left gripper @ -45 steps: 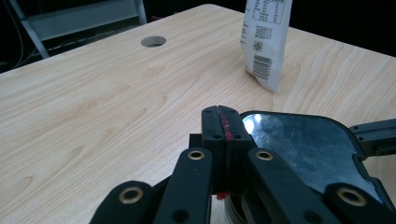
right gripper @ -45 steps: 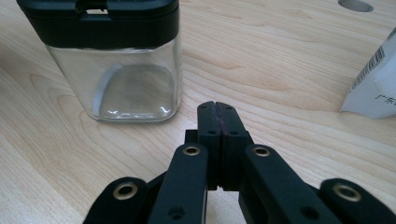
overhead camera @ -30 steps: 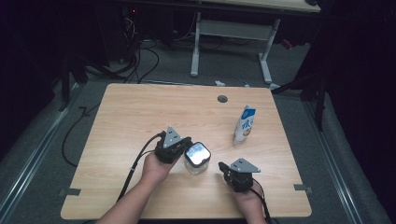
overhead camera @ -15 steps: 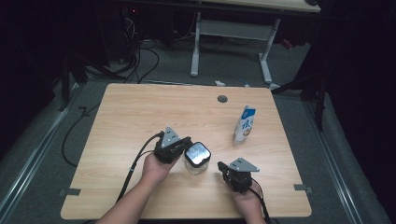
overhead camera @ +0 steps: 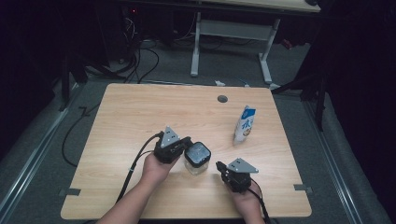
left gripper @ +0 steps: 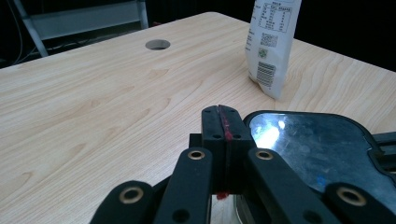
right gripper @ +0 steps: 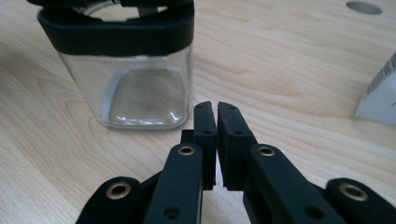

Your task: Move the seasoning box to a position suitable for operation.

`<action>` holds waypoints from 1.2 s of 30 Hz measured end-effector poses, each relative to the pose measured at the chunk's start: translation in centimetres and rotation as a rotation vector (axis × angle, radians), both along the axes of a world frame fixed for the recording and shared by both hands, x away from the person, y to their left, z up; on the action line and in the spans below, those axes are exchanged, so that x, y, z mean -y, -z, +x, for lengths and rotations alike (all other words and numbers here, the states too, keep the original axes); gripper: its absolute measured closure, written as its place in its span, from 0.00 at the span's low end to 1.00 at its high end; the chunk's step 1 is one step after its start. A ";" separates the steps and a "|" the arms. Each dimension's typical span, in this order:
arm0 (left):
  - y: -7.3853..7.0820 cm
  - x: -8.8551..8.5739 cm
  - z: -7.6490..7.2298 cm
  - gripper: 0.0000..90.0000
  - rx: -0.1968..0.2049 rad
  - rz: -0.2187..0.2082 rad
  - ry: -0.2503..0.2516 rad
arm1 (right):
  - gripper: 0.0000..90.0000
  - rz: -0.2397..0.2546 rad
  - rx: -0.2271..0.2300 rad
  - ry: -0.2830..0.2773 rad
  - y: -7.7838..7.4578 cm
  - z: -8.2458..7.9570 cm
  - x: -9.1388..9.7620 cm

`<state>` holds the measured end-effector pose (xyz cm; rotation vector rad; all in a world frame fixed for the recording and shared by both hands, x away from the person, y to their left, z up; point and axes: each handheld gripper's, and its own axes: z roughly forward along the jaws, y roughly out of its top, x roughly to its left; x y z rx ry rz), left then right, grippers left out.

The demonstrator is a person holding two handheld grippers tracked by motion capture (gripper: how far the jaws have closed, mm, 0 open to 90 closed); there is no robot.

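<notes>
A square glass jar (overhead camera: 196,159) with a black, glossy lid stands near the front middle of the wooden table (overhead camera: 140,116). My left gripper (overhead camera: 187,148) lies just left of the jar, shut, with its tips beside the lid (left gripper: 317,149) and nothing between the jaws (left gripper: 222,112). My right gripper (overhead camera: 220,167) rests on the table to the jar's right, pointing at it. Its jaws (right gripper: 216,109) stand together with only a hairline gap, a short way from the glass (right gripper: 140,88) and holding nothing.
A white and blue carton (overhead camera: 244,123) stands upright to the right of the jar, and also appears in the left gripper view (left gripper: 273,46). A round cable hole (overhead camera: 222,99) is at the table's far edge. Cables trail from both grippers toward the front edge.
</notes>
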<state>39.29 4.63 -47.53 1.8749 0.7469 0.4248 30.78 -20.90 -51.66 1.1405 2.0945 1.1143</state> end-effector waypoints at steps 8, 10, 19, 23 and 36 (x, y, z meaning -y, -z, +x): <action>0.1 -0.1 0.1 1.00 -0.003 -0.006 -0.002 | 0.96 0.027 0.044 -0.011 -1.1 -0.2 -0.4; 0.1 -0.1 0.1 1.00 -0.004 -0.006 -0.005 | 0.96 0.029 0.056 -0.015 -1.4 -0.3 -0.5; 0.1 -0.1 0.0 1.00 -0.002 -0.005 -0.006 | 0.97 0.051 0.102 -0.033 -2.7 -0.6 -1.2; 0.1 -0.1 0.0 1.00 -0.003 -0.007 -0.006 | 0.97 0.052 0.106 -0.043 -3.0 -0.6 -1.6; 0.3 -0.2 0.1 1.00 -0.012 -0.022 -0.008 | 0.97 0.049 0.120 -0.054 -3.4 0.0 -2.4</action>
